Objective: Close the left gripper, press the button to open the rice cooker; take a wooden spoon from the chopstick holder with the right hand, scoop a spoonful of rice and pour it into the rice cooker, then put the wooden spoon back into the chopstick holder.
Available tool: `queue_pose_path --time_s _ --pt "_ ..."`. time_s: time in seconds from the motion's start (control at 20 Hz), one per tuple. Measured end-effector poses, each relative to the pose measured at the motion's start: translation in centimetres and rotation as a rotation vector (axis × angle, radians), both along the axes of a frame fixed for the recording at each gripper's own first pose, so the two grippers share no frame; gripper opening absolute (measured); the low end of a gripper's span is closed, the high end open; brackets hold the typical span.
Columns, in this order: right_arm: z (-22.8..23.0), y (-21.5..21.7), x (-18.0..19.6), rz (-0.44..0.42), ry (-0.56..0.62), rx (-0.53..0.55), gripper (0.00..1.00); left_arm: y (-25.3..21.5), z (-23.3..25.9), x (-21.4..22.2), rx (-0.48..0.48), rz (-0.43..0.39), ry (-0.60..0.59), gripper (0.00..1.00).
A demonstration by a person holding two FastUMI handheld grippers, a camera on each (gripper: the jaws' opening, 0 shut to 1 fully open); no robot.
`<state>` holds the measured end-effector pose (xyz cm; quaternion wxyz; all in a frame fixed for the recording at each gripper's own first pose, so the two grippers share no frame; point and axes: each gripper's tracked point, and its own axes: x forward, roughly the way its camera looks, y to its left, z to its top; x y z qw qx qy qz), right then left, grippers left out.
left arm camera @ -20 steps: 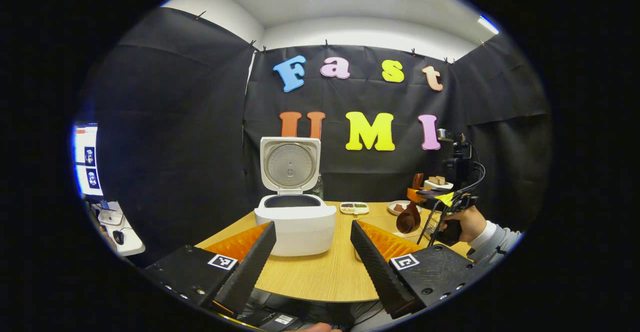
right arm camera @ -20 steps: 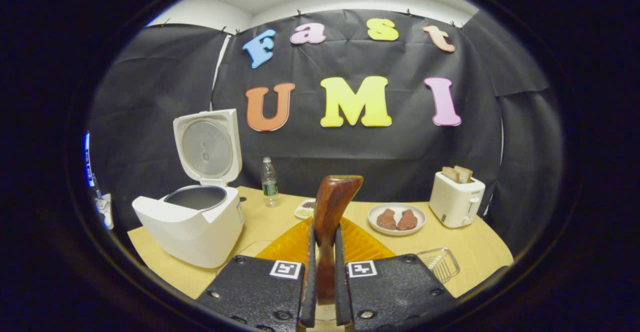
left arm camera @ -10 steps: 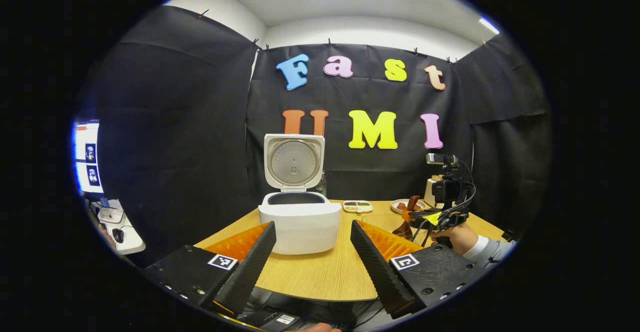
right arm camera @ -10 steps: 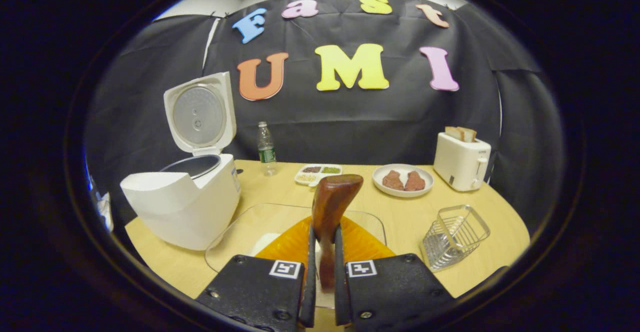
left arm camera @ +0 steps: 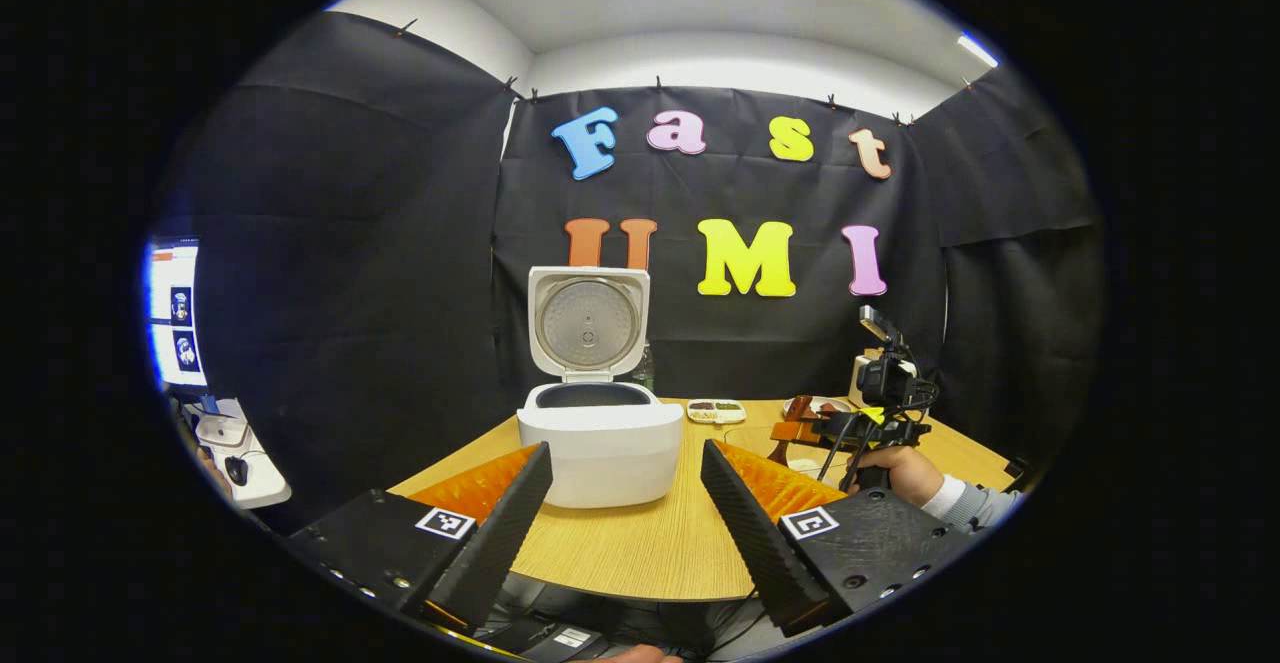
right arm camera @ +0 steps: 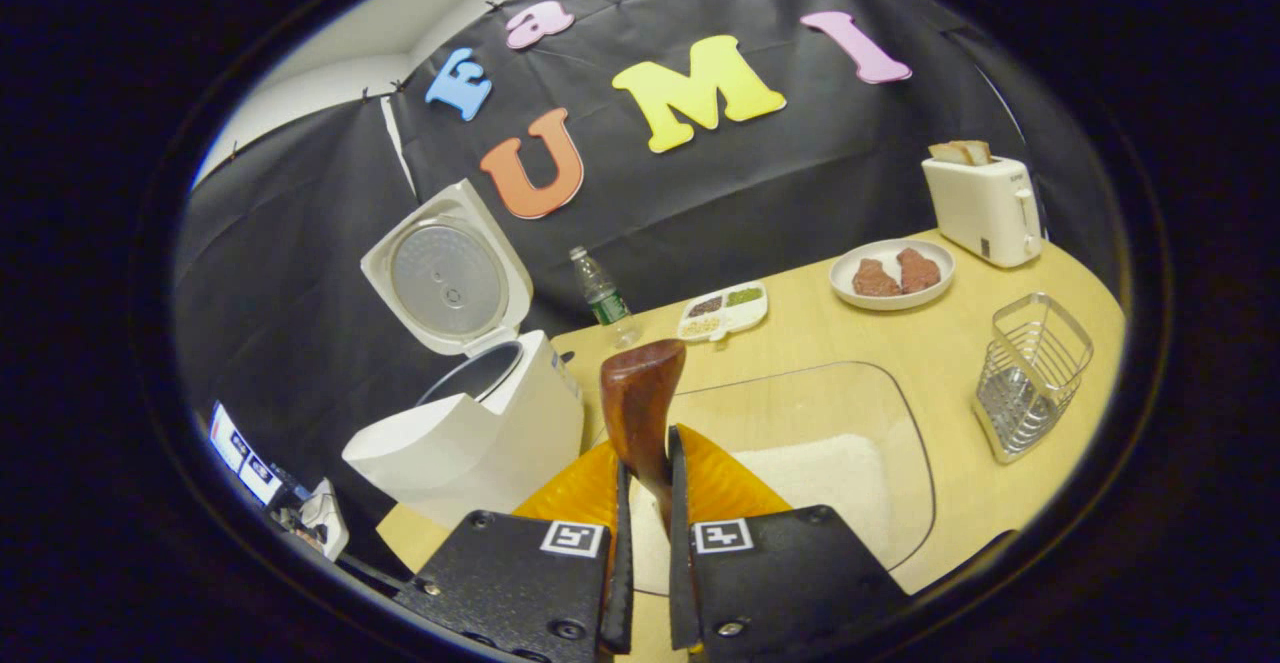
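My right claw [right arm camera: 645, 543], clamped on wooden spoon [right arm camera: 640, 413], has tipped down and rolled since 1 s ago; bowl now over rice tray [right arm camera: 800, 463]. Scoop is next, I reckon. Left claw [left arm camera: 625, 503] wide open, empty. Rice cooker [right arm camera: 470, 423] lid up.

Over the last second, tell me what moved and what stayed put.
The right tool, shut on the wooden spoon, came down and tipped toward the clear rice tray; its view now tilts, with the tray beneath the spoon. The left tool stayed open and barely shifted. The rice cooker keeps its lid up; the wire chopstick holder stands unmoved.
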<state>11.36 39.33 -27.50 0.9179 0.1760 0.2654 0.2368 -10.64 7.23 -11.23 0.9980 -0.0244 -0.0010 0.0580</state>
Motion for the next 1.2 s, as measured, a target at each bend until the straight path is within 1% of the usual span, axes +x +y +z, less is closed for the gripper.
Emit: queue_pose_path --time_s 0.05,0.15,0.2,0.3,0.4,0.5,0.75,0.85,1.1,1.2 --pt "0.1 0.0 0.3 -0.002 -0.013 0.009 0.19 0.0 0.0 0.1 0.002 -0.002 -0.001 0.96" --pt "-0.1 -0.9 1.0 -0.034 -0.031 0.015 0.16 0.3 -0.3 0.1 0.000 0.004 0.009 0.96" --pt "-0.4 -1.2 1.2 -0.055 -0.017 0.039 0.13 0.6 -0.5 0.2 -0.004 0.007 0.015 0.96" --pt "-1.0 -2.3 1.9 -0.104 0.042 0.109 0.10 0.9 -0.4 0.1 -0.005 0.017 0.014 0.96" --pt "-1.1 -3.2 2.3 -0.131 0.098 0.187 0.09 1.1 -0.3 0.0 -0.003 0.022 0.008 0.96" --pt "-0.4 -4.4 2.7 -0.163 0.118 0.246 0.09 1.2 -0.5 0.0 -0.003 0.023 0.011 0.96" --pt "2.8 -8.0 3.6 -0.248 0.079 0.339 0.09 0.7 -1.1 0.3 0.007 0.022 0.028 0.96" --pt "4.0 -9.6 3.9 -0.281 0.080 0.396 0.09 0.5 -1.4 0.5 0.015 0.018 0.037 0.96" --pt "4.4 -13.6 4.7 -0.392 0.153 0.589 0.09 0.1 -1.4 0.6 0.016 0.009 0.045 0.96" --pt "4.4 -14.7 4.7 -0.449 0.217 0.720 0.09 0.1 -1.3 0.6 0.012 0.007 0.043 0.96"
